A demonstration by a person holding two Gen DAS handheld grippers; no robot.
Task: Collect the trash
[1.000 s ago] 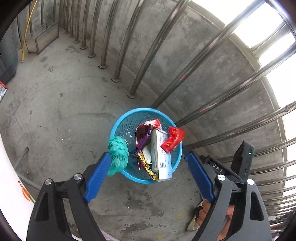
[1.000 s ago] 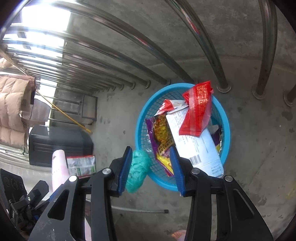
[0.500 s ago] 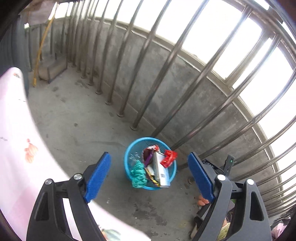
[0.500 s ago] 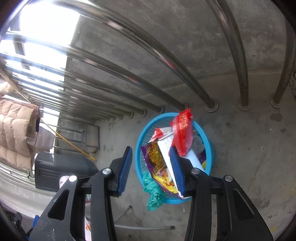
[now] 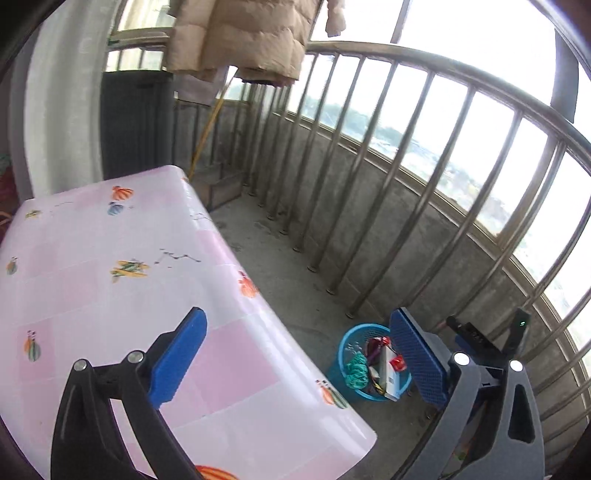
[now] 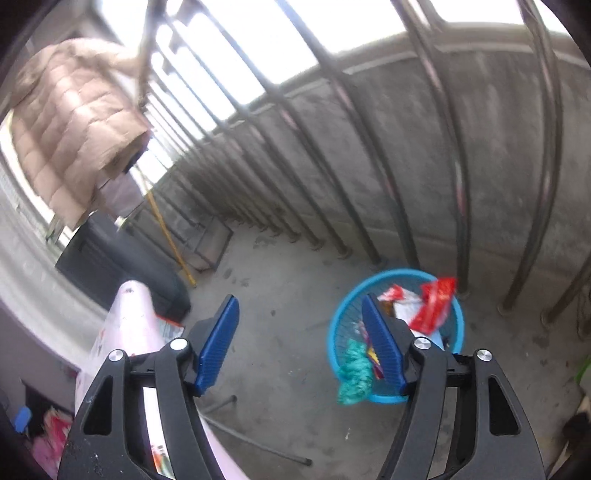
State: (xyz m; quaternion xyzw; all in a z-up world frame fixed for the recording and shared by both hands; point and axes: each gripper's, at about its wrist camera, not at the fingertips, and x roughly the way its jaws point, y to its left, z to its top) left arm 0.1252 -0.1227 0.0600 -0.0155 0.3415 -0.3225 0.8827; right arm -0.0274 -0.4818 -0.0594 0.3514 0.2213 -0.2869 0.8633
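Note:
A blue mesh basket point(image 5: 347, 339) point(image 6: 458, 314) stands on the concrete floor by the railing, full of trash: a red wrapper point(image 6: 434, 302), a white carton point(image 5: 390, 380), a purple snack bag and a green crumpled bag point(image 5: 355, 371) point(image 6: 354, 373) draped over its rim. My left gripper point(image 5: 295, 358) hangs high above a pink table, its jaws opening wide with nothing between them. My right gripper point(image 6: 301, 339) is above the floor left of the basket, jaws opening, empty.
A pink table point(image 5: 110, 280) point(image 6: 125, 325) with cartoon prints fills the left. Steel railing bars point(image 5: 373, 206) on a low concrete wall curve behind the basket. A beige padded jacket point(image 5: 243, 33) hangs above; a dark cabinet point(image 5: 136, 122) and a yellow pole stand at the far end.
Both grippers have risen and pulled back from the basket, which now looks small. The green bag was let go onto the rim. Both jaws opened wider, and the left view swung over the table.

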